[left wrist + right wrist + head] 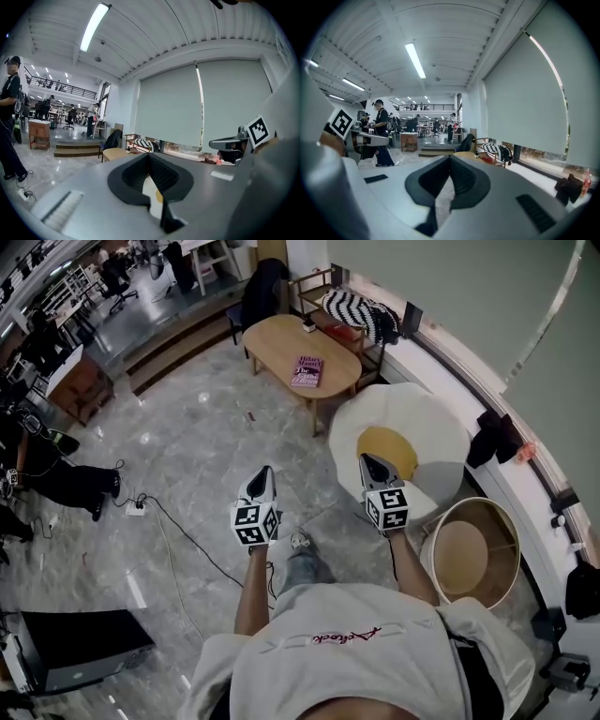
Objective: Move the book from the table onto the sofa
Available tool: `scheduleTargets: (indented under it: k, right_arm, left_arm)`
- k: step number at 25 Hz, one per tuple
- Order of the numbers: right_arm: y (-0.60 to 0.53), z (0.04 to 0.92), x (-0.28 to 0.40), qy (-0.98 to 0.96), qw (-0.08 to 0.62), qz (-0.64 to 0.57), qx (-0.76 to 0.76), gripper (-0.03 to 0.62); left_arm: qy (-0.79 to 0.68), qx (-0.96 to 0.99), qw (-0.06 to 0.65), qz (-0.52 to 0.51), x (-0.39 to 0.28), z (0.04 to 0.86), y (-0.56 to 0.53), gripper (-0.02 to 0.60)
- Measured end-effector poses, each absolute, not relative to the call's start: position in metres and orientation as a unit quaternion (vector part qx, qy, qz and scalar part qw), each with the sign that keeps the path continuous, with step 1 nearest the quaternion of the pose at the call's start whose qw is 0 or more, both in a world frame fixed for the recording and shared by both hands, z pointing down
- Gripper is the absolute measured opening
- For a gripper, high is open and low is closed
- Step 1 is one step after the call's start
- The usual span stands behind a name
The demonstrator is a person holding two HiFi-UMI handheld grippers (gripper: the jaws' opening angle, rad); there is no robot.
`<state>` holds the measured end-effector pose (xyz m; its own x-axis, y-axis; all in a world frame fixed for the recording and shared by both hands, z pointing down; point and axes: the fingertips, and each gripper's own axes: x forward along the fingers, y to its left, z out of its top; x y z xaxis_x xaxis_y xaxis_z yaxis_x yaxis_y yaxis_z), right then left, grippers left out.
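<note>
Approach step imo: left gripper (265, 474) & right gripper (367, 461) both have jaws together, nothing between them, well apart from the small purple paperback book (307, 370), which lies flat on the oval light-wood table (267, 341). Next needs: reach table, open jaws, clamp book edge, then carry to the wooden-frame sofa w/ striped cushion (361, 317) just beyond.

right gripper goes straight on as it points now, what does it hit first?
Likely the table, dead ahead of the right gripper; nothing nearer shows, though depth is unclear.
</note>
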<state>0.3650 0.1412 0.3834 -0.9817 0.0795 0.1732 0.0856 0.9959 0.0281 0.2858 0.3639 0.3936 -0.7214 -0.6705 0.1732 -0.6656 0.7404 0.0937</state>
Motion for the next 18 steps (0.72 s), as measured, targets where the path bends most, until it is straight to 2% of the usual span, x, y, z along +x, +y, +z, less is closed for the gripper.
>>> scheduleTargets:
  k: [18]
  right_arm:
    - [0.136, 0.378, 0.205, -0.995, 0.093, -0.021, -0.03, 0.008]
  left_arm:
    - [-0.922, 0.373, 0.105, -0.018, 0.124, 0.39, 0.351, 0.009]
